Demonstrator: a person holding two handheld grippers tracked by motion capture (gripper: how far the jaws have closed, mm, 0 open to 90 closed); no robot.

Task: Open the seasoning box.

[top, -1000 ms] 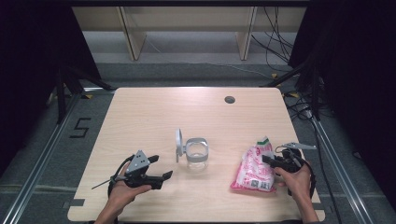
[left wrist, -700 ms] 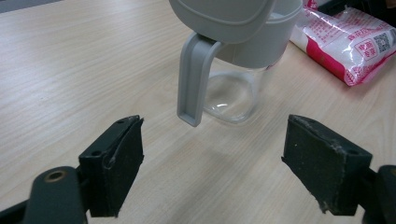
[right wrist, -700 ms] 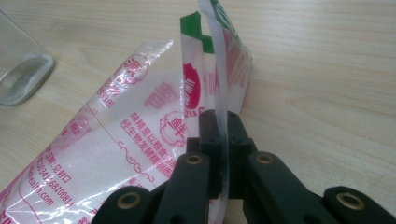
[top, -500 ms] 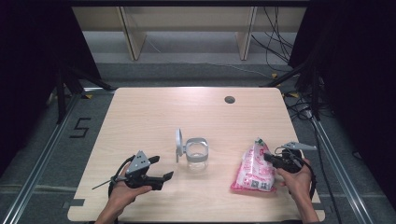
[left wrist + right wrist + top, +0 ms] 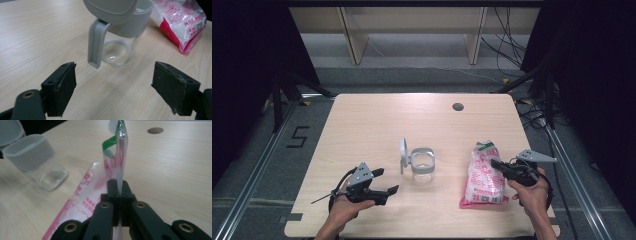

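Two grippers are working over a pale wooden table (image 5: 362, 125): the left gripper (image 5: 388, 182) is gaping wide before a clear jar (image 5: 125, 37), while the right gripper (image 5: 119, 195) is pinching a pink bag (image 5: 484, 175) beside it.

Light wooden table (image 5: 377, 125) with a round cable hole (image 5: 457, 106) near its far edge, standing on grey floor (image 5: 422, 75). Beyond it, a pale shelf unit (image 5: 412, 20); black drapes (image 5: 242, 60) flank both sides; cables (image 5: 512, 30) trail at right.
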